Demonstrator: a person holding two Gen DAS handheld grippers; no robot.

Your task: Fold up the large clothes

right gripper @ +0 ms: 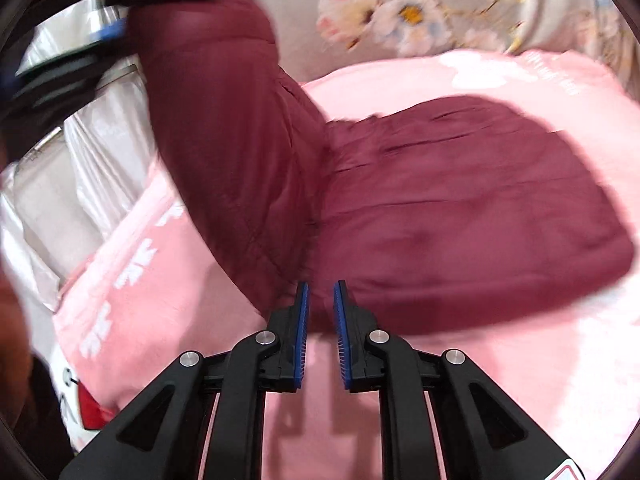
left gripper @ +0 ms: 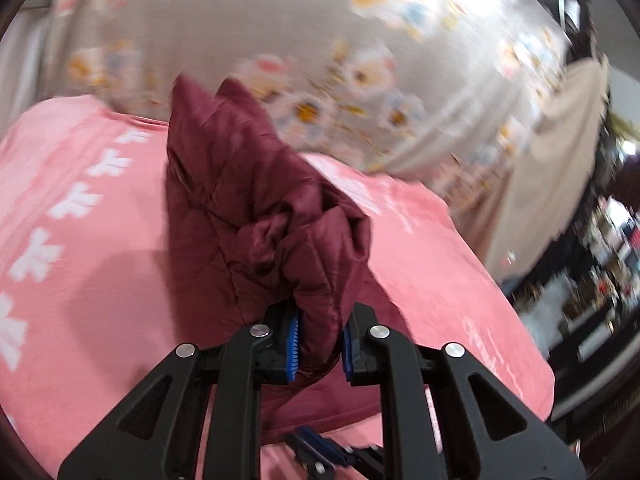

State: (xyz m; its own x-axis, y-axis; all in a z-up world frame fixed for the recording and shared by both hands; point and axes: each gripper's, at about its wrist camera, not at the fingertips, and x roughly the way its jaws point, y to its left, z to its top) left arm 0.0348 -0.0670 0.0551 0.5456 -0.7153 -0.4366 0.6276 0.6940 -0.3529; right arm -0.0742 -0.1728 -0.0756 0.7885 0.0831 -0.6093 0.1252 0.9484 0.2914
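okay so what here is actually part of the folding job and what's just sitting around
Part of the job:
- maroon quilted jacket
- left gripper, jaws shut on the jacket
- right gripper, jaws apart, empty

Just there:
- pink blanket under the jacket
- floral curtain behind

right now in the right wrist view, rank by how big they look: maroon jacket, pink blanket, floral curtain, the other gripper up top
1. maroon jacket and pink blanket: too close to rank, since the jacket hides part of the blanket.
2. floral curtain
3. left gripper: smallest and blurred, clamped on the lifted jacket part.
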